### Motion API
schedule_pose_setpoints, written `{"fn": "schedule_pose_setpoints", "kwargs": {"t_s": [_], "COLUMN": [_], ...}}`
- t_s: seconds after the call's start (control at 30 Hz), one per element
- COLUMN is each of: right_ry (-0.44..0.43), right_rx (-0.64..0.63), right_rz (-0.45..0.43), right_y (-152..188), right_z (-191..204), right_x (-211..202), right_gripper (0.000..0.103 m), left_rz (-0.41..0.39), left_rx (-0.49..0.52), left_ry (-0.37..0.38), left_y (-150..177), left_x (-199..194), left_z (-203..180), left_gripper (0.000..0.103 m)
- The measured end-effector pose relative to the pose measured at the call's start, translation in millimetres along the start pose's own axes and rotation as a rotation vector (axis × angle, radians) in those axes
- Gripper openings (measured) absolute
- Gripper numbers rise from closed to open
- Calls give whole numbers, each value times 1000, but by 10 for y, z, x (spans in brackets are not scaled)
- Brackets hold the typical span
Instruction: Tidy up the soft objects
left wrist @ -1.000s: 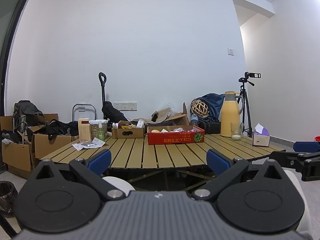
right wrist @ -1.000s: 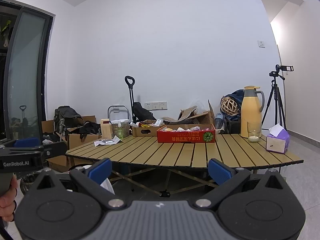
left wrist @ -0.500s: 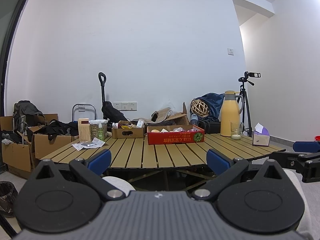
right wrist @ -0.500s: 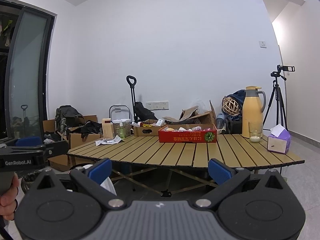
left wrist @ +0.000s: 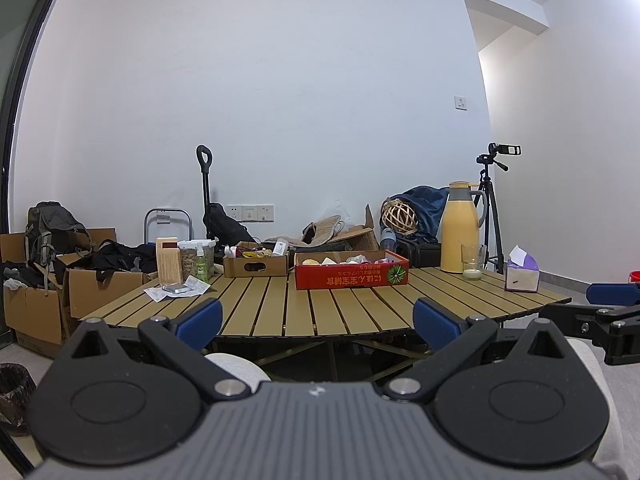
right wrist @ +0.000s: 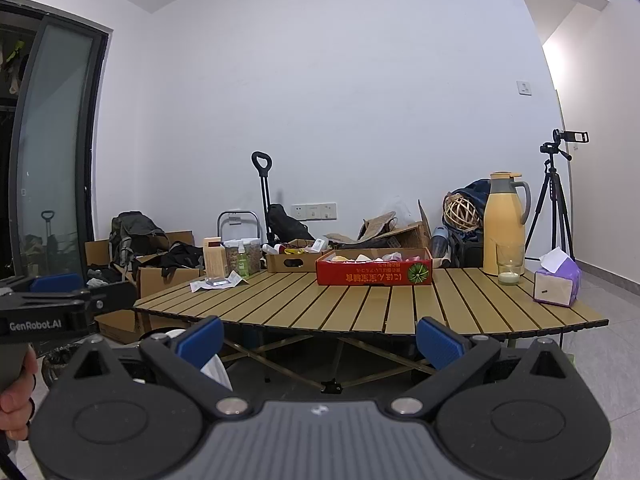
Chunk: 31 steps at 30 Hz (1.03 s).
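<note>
A red cardboard box (left wrist: 352, 275) (right wrist: 374, 271) holding several pale soft items stands mid-table on the slatted wooden table (left wrist: 320, 304) (right wrist: 360, 304). My left gripper (left wrist: 318, 318) is open with nothing between its blue pads, held well short of the table's near edge. My right gripper (right wrist: 319, 338) is open too, empty, also in front of the table. In the left wrist view the right gripper's side (left wrist: 600, 312) shows at the right edge. In the right wrist view the left gripper (right wrist: 60, 300) shows at the left, held by a hand (right wrist: 16, 396).
On the table: a small brown cardboard box (left wrist: 256, 265), a wooden box and jar (left wrist: 180, 264), papers (left wrist: 176, 291), a yellow thermos (left wrist: 460, 232), a glass (left wrist: 472, 266), a purple tissue box (left wrist: 521, 276). Cardboard boxes and bags (left wrist: 48, 272) lie left; a tripod (left wrist: 492, 208) stands at the back right.
Both views have shifted slightly; the table looks a touch nearer in the right wrist view. Both grippers stay open and empty.
</note>
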State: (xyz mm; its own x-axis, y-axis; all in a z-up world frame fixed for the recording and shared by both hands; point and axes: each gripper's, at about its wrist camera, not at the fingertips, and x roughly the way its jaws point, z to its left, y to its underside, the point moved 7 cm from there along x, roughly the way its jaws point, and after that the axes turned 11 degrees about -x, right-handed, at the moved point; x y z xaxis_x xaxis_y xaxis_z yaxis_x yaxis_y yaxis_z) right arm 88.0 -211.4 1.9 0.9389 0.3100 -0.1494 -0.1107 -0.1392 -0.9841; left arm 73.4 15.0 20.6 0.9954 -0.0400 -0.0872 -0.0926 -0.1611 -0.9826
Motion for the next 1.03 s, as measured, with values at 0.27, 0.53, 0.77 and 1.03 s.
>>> {"fn": "schedule_pose_setpoints", "kwargs": {"t_s": [0.27, 0.53, 0.77, 1.03], "right_ry": [5, 17, 18, 14], "right_rx": [-5, -26, -28, -29], "right_rz": [-15, -74, -73, -67], "right_y": [-6, -71, -66, -56], "right_z": [-6, -3, -7, -8], "right_x": [-21, -101, -96, -89], "right_gripper": [103, 103, 103, 103], "left_rz": [-1, -35, -39, -45], "left_rx": [1, 16, 16, 14], "left_ry": [1, -1, -1, -2], "left_y": [-11, -65, -76, -67], "left_x": [7, -30, -15, -12], "left_z": [13, 23, 33, 36], "left_gripper": [103, 103, 103, 103]}}
